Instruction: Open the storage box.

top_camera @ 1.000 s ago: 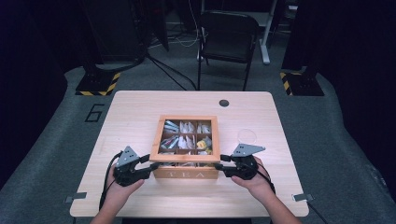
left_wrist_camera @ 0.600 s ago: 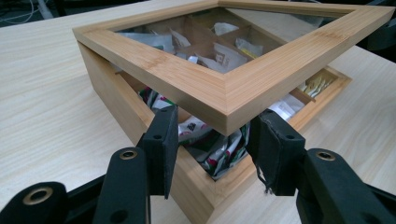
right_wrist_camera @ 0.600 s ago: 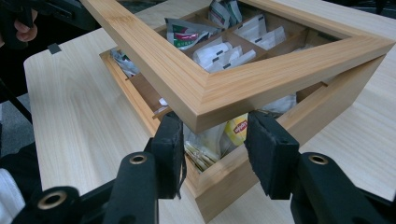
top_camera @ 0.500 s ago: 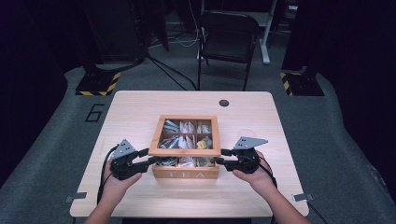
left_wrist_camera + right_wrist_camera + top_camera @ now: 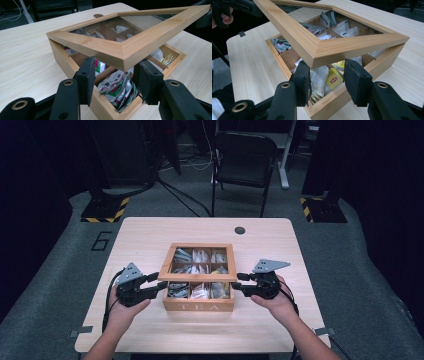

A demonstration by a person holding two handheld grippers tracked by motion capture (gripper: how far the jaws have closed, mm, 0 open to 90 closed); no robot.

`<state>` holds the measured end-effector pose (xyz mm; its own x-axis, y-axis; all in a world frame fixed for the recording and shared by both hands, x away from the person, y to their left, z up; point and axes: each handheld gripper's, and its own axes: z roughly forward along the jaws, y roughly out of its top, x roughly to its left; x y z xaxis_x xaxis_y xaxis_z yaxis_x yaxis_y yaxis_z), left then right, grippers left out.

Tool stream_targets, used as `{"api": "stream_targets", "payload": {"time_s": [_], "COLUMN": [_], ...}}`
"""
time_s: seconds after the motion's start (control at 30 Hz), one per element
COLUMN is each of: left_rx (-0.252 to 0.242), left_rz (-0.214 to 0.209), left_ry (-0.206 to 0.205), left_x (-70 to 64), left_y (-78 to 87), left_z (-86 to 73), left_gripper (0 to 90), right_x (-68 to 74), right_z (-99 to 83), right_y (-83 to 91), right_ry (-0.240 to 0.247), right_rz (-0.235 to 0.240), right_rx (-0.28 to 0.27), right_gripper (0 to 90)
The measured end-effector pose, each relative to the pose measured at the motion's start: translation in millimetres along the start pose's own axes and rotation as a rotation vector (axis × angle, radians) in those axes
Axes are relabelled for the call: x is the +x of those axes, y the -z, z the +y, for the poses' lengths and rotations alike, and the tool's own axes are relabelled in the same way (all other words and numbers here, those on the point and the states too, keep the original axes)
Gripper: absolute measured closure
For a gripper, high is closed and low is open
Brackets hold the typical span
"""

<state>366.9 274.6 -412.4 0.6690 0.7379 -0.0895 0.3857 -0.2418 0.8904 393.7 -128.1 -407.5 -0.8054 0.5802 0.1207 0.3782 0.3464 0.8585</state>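
The glass-paned lid [image 5: 198, 262] of the wooden tea box [image 5: 199, 306], shut a moment ago, now tilts up at its front. The left gripper [image 5: 159, 286] and right gripper [image 5: 239, 283], jaws spread, prop its front corners. Opening has begun.

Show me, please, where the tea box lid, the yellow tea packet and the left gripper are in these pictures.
Tea box lid [image 5: 117, 47]: left gripper view, wooden frame at its near corner.
Yellow tea packet [image 5: 333, 79]: right gripper view, printed face.
Left gripper [image 5: 161, 281]: high view, between its fingertips.
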Motion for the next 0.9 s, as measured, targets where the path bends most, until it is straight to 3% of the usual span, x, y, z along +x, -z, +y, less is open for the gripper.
{"api": "stream_targets", "payload": {"time_s": [0.63, 0.9], "left_rx": [-0.015, -0.027], "left_rz": [0.013, 0.004], "left_ry": [-0.036, -0.023], "left_x": [4.3, 7.6], "left_y": [2.3, 2.5], "left_z": [20.9, 27.2], "left_gripper": [52.8, 52.9], "right_x": [-5.3, -6.4], "right_z": [20.3, 29.3], "right_y": [2.7, 3.6], "right_ry": [0.040, 0.060], "right_rz": [-0.036, -0.043], "right_rx": [-0.020, -0.026], "right_gripper": [48.9, 48.1]}}
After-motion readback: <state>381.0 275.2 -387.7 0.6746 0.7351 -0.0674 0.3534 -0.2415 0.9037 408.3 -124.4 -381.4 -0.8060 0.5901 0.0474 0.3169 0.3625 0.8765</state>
